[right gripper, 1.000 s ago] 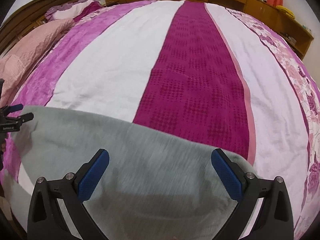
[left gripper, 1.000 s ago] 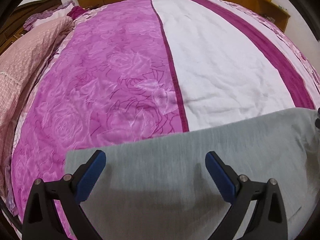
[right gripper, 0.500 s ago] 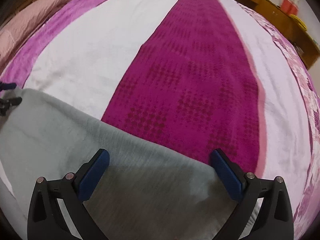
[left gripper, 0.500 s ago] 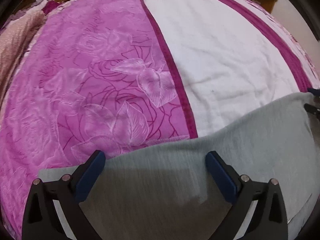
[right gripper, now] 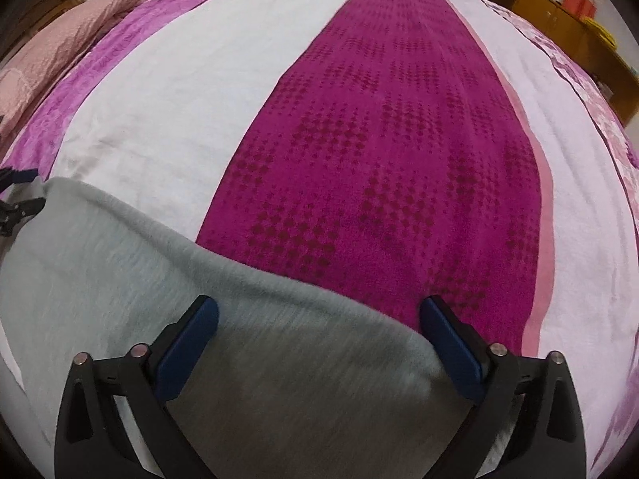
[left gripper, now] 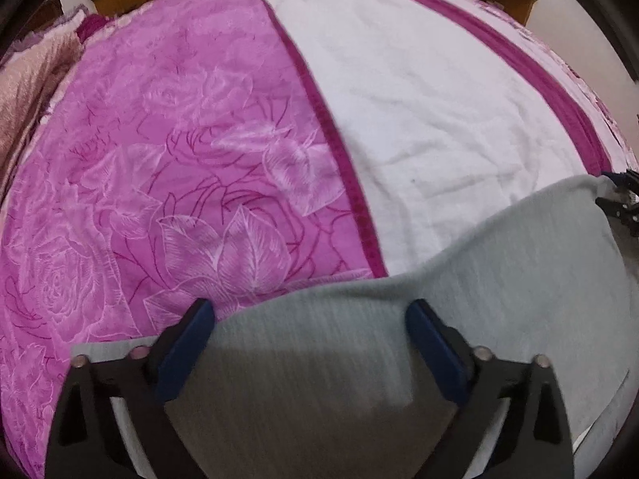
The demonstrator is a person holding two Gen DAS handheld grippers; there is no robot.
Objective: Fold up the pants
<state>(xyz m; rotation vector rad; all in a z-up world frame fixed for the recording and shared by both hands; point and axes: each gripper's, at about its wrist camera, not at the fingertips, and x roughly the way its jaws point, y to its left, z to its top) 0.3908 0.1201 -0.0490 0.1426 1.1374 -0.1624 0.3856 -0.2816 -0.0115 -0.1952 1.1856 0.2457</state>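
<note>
Left wrist: grey knit pants [left gripper: 499,279], tongs [left gripper: 307,315] closing, perhaps untouched.

No text, label, brand, number or sign can be read anywhere in either wrist view

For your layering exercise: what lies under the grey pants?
Under the pants lies the bedspread; its pink, white and magenta stripes run beneath the pants' far edge. What else they cover cannot be seen.

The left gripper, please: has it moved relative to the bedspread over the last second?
Yes. The left gripper has dropped toward the bedspread: its rose print looks larger, and the far cabinets have nearly left the frame.
</note>
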